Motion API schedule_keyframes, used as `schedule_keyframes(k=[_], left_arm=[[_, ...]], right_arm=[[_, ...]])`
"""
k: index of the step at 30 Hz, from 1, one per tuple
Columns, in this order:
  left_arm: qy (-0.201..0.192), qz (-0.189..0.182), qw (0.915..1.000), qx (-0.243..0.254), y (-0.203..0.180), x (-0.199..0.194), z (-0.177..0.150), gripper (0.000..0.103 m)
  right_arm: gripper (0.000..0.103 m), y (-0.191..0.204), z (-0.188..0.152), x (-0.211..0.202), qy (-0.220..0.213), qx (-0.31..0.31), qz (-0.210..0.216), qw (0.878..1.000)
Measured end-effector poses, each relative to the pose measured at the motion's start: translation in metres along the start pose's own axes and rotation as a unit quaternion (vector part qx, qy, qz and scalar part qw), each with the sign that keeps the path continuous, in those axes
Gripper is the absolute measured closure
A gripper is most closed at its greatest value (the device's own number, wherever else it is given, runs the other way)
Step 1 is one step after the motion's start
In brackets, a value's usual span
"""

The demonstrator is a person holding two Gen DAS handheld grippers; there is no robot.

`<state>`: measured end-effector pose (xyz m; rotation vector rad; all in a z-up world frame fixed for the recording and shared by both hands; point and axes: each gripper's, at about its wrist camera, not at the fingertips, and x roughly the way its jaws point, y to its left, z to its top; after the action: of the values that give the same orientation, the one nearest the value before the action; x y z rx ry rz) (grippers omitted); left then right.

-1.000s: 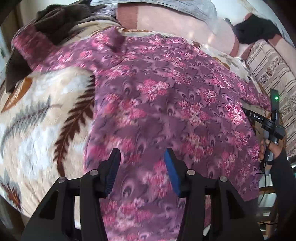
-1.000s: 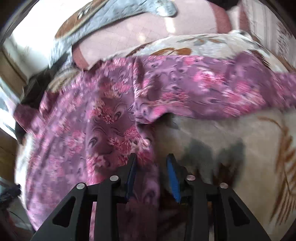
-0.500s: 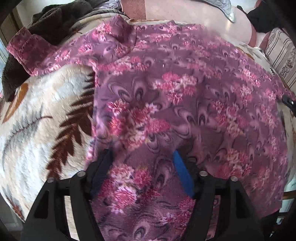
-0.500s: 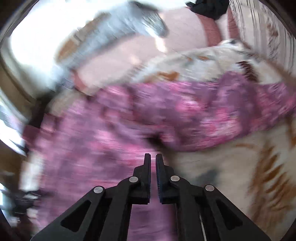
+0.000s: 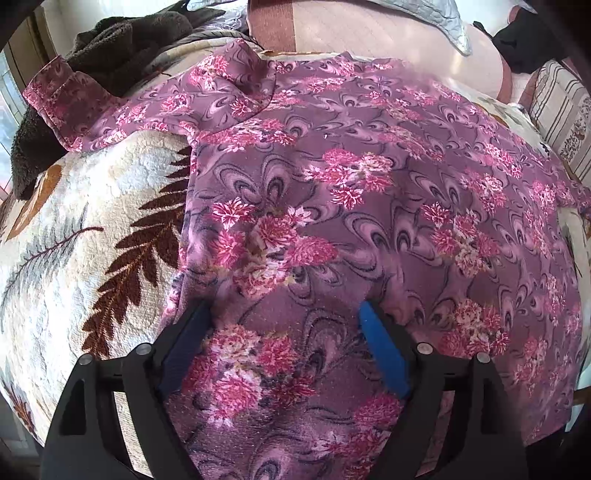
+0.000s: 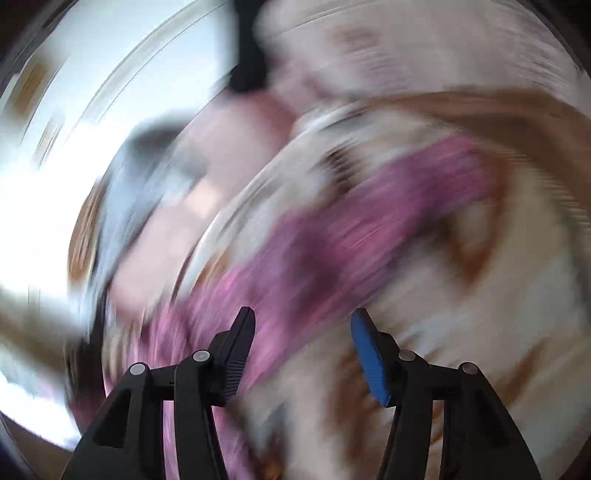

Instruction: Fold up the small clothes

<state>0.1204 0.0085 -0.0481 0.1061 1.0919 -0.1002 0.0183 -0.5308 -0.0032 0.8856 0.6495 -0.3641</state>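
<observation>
A purple shirt with pink flowers [image 5: 369, 192] lies spread flat on a cream blanket with brown leaves [image 5: 92, 206]. One sleeve [image 5: 62, 103] reaches out to the far left. My left gripper [image 5: 283, 308] points steeply down at the shirt's near part. Its jaws are opening wide, the fingertips rest on the cloth, and flat fabric lies between them without being pinched. The right wrist view is heavily blurred. There my right gripper [image 6: 301, 317] has its jaws opening with nothing between them, above a streak of the purple shirt [image 6: 351, 229] and the blanket [image 6: 480, 314].
A dark brown fleece [image 5: 122, 44] is heaped at the back left by the sleeve. A pink bolster [image 5: 369, 33] lies along the back, a black item [image 5: 524, 40] at the back right, and a striped cushion [image 5: 561, 110] at the right edge.
My left gripper came down onto the shirt and spread its jaws wider. My right gripper shut, then opened, while swinging and rolling fast, and its view has blurred.
</observation>
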Motion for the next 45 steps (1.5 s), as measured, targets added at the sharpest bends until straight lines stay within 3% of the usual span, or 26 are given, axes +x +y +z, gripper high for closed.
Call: schedule_keyframes(k=[4,7,9,10,11,12,13,14,16,18,22,24,28,32,38,45], left_arm=[[-0.002,0.0,1.0,-0.002,0.0,0.002,0.0,0.015],[0.004,0.001,1.0,-0.005,-0.001,0.003,0.002,0.014],[0.008,-0.001,0.9999,-0.007,-0.001,0.004,0.004,0.013],[0.011,-0.003,0.9999,-0.007,-0.001,0.004,0.005,0.013],[0.014,-0.005,0.9999,-0.005,-0.001,0.004,0.007,0.013],[0.017,-0.009,0.9998,-0.003,-0.001,0.003,0.009,0.014],[0.019,-0.016,0.9997,-0.005,0.0,0.001,0.012,0.014],[0.019,-0.03,0.9993,-0.009,0.001,-0.001,0.015,0.014],[-0.003,-0.059,0.9981,-0.015,0.001,-0.011,0.027,0.014],[-0.023,-0.066,0.9975,-0.011,-0.002,-0.014,0.04,0.014],[-0.007,-0.053,0.9986,-0.001,-0.01,0.009,0.063,0.014],[0.017,-0.064,0.9978,-0.004,-0.013,0.023,0.071,0.014],[0.021,-0.084,0.9963,-0.005,-0.016,0.027,0.074,0.014],[0.02,-0.103,0.9944,-0.009,-0.016,0.028,0.077,0.014],[0.023,-0.135,0.9901,-0.03,0.0,0.023,0.081,0.014],[0.004,-0.142,0.9888,-0.045,0.03,0.007,0.085,0.014]], right_arm=[[0.038,-0.062,0.046,0.006,-0.018,0.133,0.009,0.991],[0.036,-0.074,0.054,0.03,-0.012,0.175,0.025,0.984],[0.036,-0.069,0.057,0.052,0.0,0.169,0.006,0.986],[0.042,-0.068,0.06,0.052,0.003,0.164,0.004,0.986],[0.069,-0.066,0.063,0.054,0.0,0.152,0.005,0.988],[0.085,-0.062,0.067,0.052,-0.01,0.138,0.001,0.99],[0.095,-0.058,0.077,0.044,-0.029,0.111,-0.005,0.993],[0.095,-0.054,0.081,0.039,-0.041,0.098,-0.012,0.994],[0.095,-0.043,0.099,0.014,-0.105,0.053,-0.027,0.993],[0.095,-0.034,0.107,0.0,-0.133,0.01,-0.057,0.989],[0.095,-0.038,0.103,0.04,-0.049,-0.016,-0.144,0.988],[0.095,-0.042,0.095,0.05,-0.035,-0.012,-0.163,0.986],[0.094,-0.014,0.088,0.036,-0.079,-0.047,-0.136,0.987],[0.094,0.042,0.077,0.033,-0.086,-0.105,-0.079,0.988],[0.094,0.131,0.024,0.062,-0.018,-0.154,0.029,0.987],[0.094,0.233,-0.068,0.102,0.074,-0.208,0.107,0.969]])
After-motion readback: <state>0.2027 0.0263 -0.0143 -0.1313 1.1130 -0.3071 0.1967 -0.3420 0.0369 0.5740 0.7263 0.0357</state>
